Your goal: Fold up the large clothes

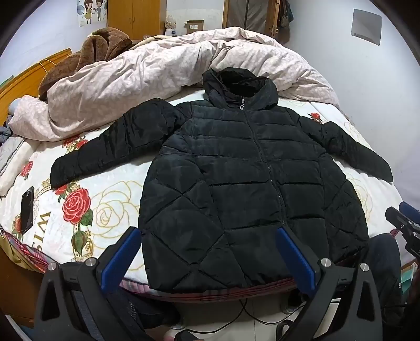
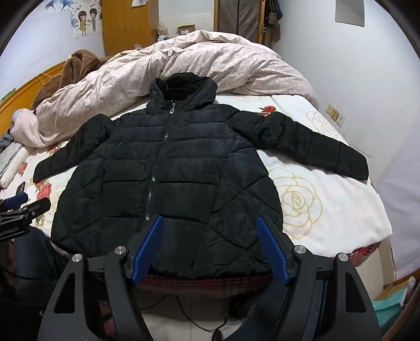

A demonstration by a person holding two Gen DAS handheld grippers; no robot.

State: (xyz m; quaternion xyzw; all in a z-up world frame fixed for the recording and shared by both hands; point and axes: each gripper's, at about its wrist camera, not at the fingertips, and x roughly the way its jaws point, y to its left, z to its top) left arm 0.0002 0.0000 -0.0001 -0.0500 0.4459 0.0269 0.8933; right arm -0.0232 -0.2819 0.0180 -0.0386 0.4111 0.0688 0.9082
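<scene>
We could not see the bed (image 1: 110, 202) beneath the black jacket (image 1: 236, 168) – its near edge vanished under the hem. The pink duvet (image 1: 147, 70) buried the far side and part of the brown blanket (image 1: 99, 49). Only the tip of the right gripper (image 1: 405, 228) entered the left view's right edge. The wall poster (image 2: 86, 21) was too small to make out.
</scene>
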